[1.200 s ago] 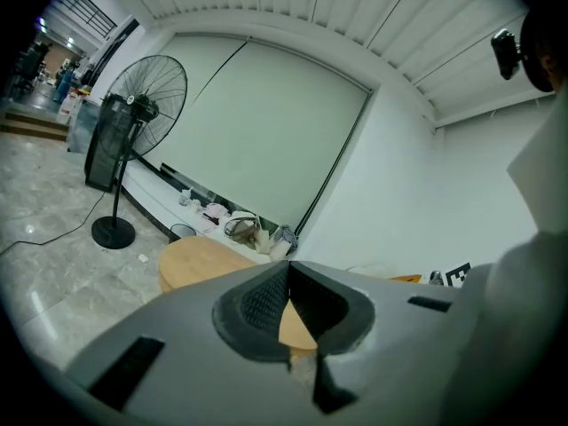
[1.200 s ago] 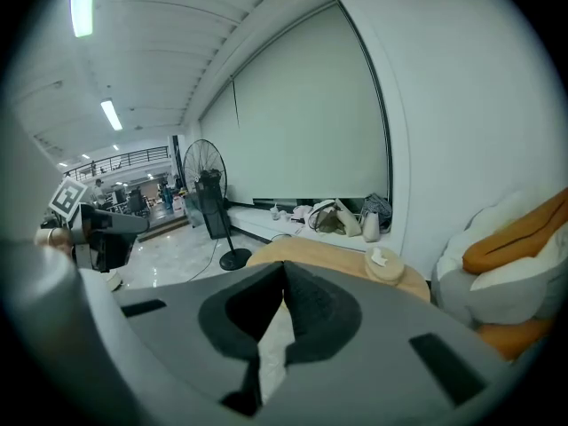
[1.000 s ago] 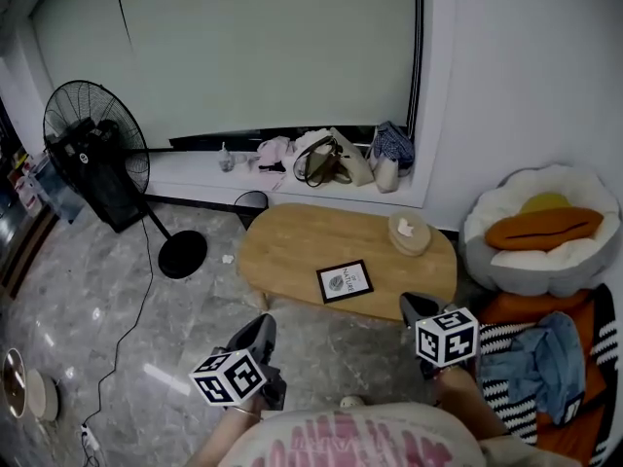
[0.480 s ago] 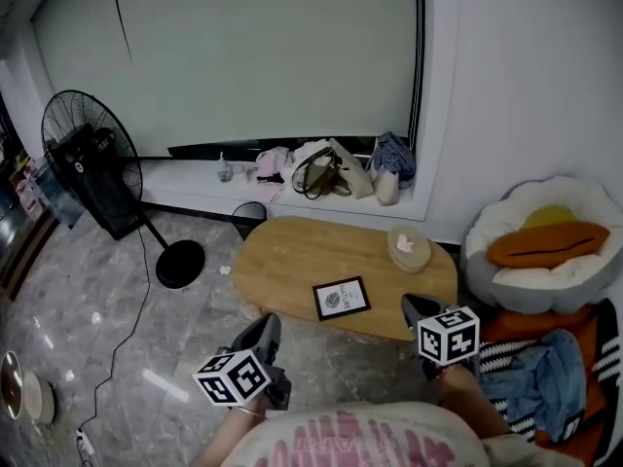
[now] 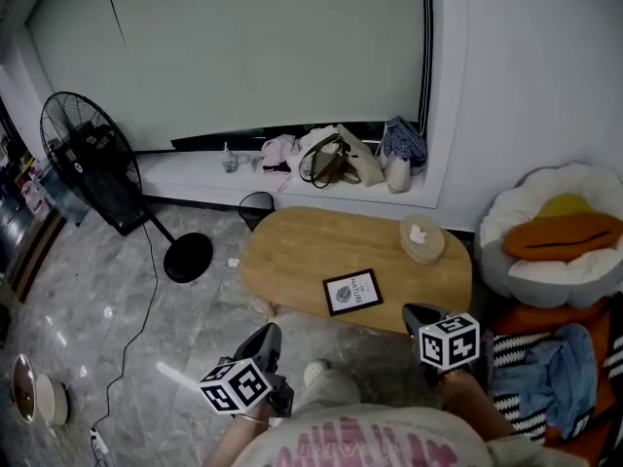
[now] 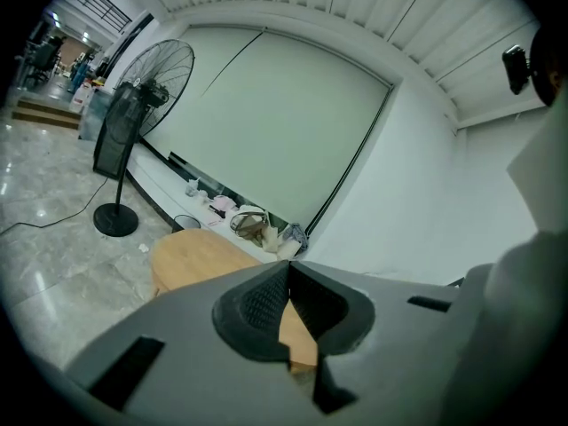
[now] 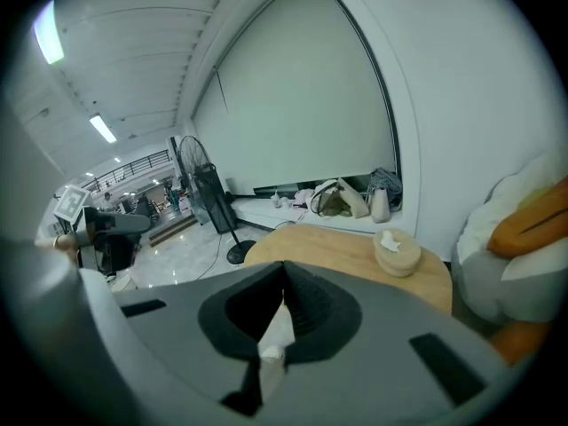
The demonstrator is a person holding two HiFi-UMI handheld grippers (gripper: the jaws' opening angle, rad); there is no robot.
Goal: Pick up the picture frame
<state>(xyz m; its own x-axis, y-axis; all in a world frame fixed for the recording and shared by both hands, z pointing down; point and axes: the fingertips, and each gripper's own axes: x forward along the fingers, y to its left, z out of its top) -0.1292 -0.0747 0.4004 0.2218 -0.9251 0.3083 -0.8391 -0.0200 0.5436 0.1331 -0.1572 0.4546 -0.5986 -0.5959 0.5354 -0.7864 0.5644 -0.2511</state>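
Note:
The picture frame, black-edged with a white print, lies flat near the front edge of the oval wooden table. My left gripper hangs over the floor in front of the table, left of the frame and apart from it. Its jaws meet at the tips with nothing between them. My right gripper hovers by the table's front right edge, a short way right of the frame, also shut and empty. In the left gripper view and the right gripper view, the gripper hides the frame and only the table shows.
A round beige tissue holder stands on the table's right end. A standing fan and its cable are at the left, a small bin behind the table, bags on the ledge. A cushioned seat and blue cloth lie at right.
The view has shifted so the table and frame sit a little further right. Both grippers have sunk slightly and stay shut. A shoe has come into view beside the left gripper.

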